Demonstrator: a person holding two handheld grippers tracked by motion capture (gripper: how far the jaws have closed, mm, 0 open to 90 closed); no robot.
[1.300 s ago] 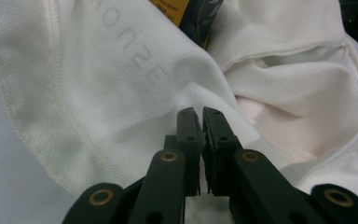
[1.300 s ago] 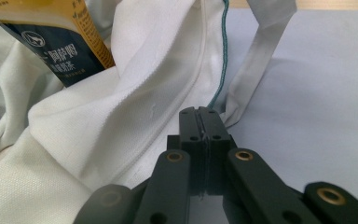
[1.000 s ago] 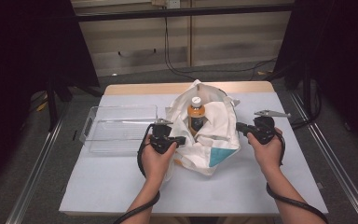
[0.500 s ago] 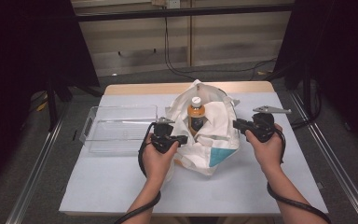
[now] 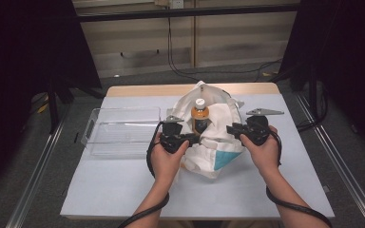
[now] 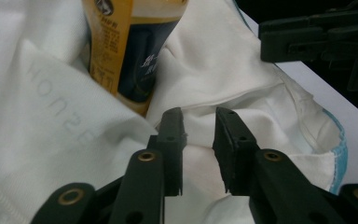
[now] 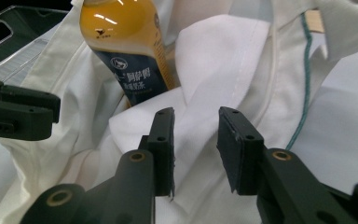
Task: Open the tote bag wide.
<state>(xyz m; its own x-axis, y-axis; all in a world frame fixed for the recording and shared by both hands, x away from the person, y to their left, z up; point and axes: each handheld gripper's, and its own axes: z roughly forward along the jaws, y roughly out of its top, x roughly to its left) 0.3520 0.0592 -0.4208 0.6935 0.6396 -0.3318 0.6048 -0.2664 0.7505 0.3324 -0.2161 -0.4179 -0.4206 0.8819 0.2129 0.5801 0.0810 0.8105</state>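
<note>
The white cloth bag (image 5: 209,142) lies near the middle of the worktop (image 5: 123,190), a little toward the far edge, with a clear plastic tray (image 5: 119,130) just beside it toward the left edge. The bag is soft and limp, so it probably folds and sags wherever it is not supported; a good hold is likely on the hemmed rim of its mouth, with one gripper on each side, where the fabric is doubled and less slippery. It has a turquoise patch at the near corner and a thin green line of stitching along one seam.

Inside the open mouth stands a bottle (image 5: 199,116) of orange drink with a white cap. It looks stiff, smooth and rather heavy for the bag, so it may tip when the cloth moves.

The left gripper (image 5: 192,139) and the right gripper (image 5: 230,129) sit at the 2 sides of the bag mouth. Their jaws have just been opening; both pairs of fingers (image 6: 172,140) are now released, with loose cloth behind the gap and nothing clamped.

Grey mirrored letters show through the cloth, not clearly readable. The dark blue bottle label (image 7: 140,77) carries a small round logo and white Asian characters that I cannot read with certainty.
</note>
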